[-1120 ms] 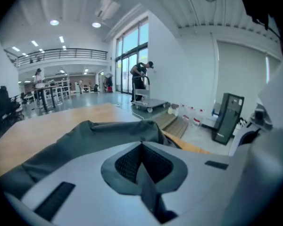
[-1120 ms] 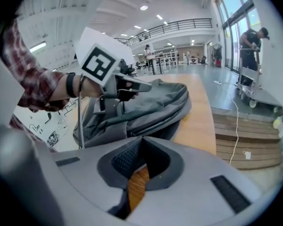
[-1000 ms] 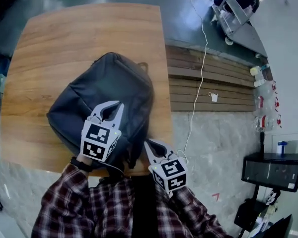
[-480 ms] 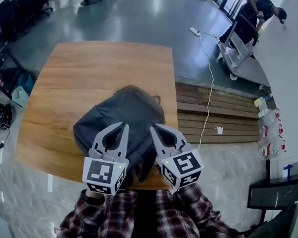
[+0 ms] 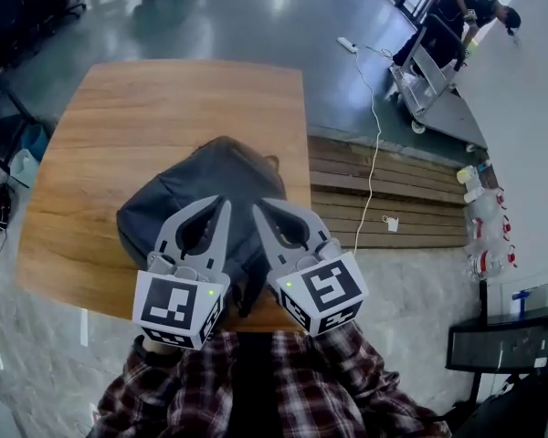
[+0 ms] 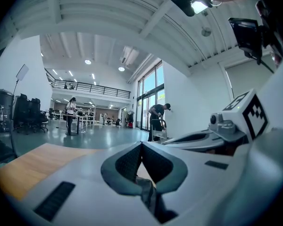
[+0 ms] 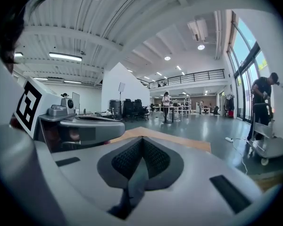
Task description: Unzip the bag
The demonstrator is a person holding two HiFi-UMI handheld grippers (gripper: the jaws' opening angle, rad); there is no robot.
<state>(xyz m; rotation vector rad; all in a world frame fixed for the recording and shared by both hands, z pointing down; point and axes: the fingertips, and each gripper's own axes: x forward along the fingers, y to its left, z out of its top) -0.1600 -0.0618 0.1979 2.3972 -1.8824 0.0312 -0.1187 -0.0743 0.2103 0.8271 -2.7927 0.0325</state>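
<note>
Left gripper [image 5: 221, 208]: jaws clenched, above the bag's near side.
Right gripper [image 5: 258, 208]: clenched too; the grey strip in its slot may be bag fabric.
Change: both have risen from the near edge and are now side by side.
Bag [image 5: 210, 176]: near right on the table [image 5: 137, 99]; zip state unseen.

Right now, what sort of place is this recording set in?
Probably a large open lab or industrial-style workspace. It has a wide polished grey floor, a railed mezzanine at the far end, and a cluster of office chairs. The bag sits on a wooden table.
</note>
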